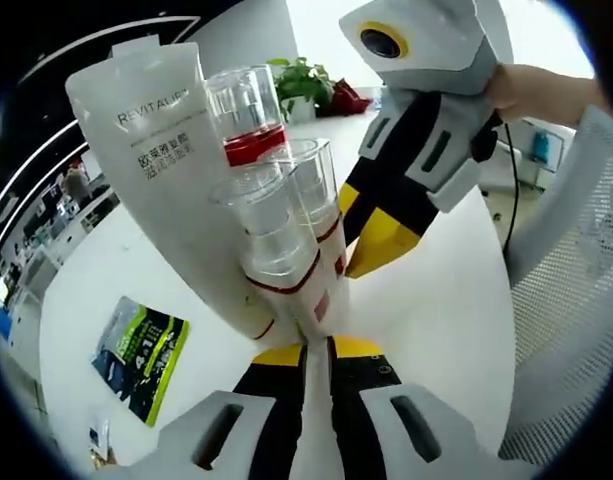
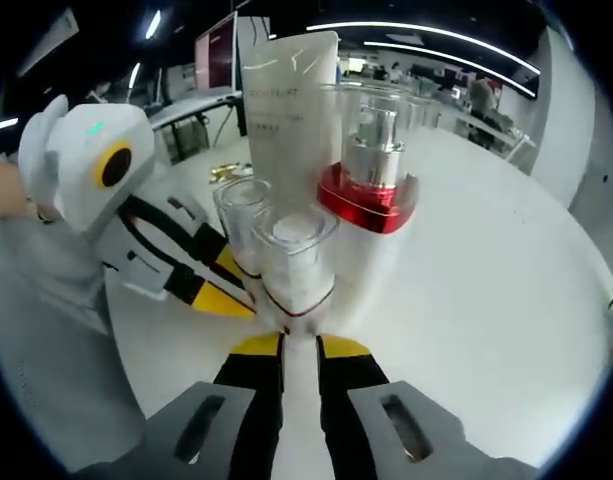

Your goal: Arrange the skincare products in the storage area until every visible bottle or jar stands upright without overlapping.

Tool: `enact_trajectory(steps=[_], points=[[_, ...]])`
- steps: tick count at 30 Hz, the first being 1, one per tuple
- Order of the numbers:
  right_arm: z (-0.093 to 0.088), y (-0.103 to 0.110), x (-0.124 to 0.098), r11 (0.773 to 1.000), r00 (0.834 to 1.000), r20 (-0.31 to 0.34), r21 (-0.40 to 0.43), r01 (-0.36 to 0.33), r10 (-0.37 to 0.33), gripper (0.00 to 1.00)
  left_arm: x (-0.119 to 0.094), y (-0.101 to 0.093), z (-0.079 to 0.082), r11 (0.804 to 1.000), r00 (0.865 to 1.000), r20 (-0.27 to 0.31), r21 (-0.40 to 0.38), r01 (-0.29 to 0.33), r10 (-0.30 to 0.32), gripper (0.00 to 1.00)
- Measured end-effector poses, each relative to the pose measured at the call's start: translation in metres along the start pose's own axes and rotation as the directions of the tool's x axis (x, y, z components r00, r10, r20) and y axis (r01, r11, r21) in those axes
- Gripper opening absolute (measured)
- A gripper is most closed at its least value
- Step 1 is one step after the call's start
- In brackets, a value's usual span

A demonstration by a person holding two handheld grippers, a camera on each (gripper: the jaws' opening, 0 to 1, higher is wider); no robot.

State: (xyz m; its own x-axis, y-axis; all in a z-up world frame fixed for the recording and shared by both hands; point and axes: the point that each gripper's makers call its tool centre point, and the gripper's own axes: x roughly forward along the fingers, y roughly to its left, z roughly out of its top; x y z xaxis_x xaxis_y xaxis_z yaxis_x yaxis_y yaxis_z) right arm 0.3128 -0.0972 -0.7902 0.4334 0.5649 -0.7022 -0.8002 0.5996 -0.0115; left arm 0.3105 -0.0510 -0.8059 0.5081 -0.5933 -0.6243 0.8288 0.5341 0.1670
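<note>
Left hand-held gripper [image 1: 319, 345] narrow, at bottles [image 1: 281, 235]

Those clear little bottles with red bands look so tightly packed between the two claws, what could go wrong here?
1. The clear plastic bottles with red bands stand bunched against the tall white tube; a nudge from the right claw could topple several.
2. The left claw looks nearly shut right at a bottle's base, so a pinch may slip and tip it.
</note>
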Motion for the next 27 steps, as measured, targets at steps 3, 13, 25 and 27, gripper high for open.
enact_trajectory(steps=[3, 13, 25, 27], points=[[0.000, 0.000, 0.000, 1.000, 1.000, 0.000, -0.001, 0.002, -0.002, 0.12, 0.001, 0.000, 0.000, 1.000, 1.000, -0.003, -0.005, -0.003, 0.003, 0.08], [0.000, -0.003, 0.000, 1.000, 1.000, -0.001, -0.001, 0.010, -0.010, 0.12, 0.004, -0.001, 0.000, 1.000, 1.000, -0.007, -0.019, -0.010, 0.010, 0.08], [0.003, -0.003, -0.006, 1.000, 1.000, 0.000, 0.006, 0.011, -0.011, 0.16, -0.006, -0.002, 0.005, 1.000, 1.000, 0.010, -0.007, -0.009, 0.009, 0.12], [0.005, -0.004, -0.009, 1.000, 1.000, 0.007, 0.012, 0.016, -0.016, 0.17, -0.013, 0.000, 0.008, 1.000, 0.999, 0.020, 0.015, -0.027, 0.026, 0.11]])
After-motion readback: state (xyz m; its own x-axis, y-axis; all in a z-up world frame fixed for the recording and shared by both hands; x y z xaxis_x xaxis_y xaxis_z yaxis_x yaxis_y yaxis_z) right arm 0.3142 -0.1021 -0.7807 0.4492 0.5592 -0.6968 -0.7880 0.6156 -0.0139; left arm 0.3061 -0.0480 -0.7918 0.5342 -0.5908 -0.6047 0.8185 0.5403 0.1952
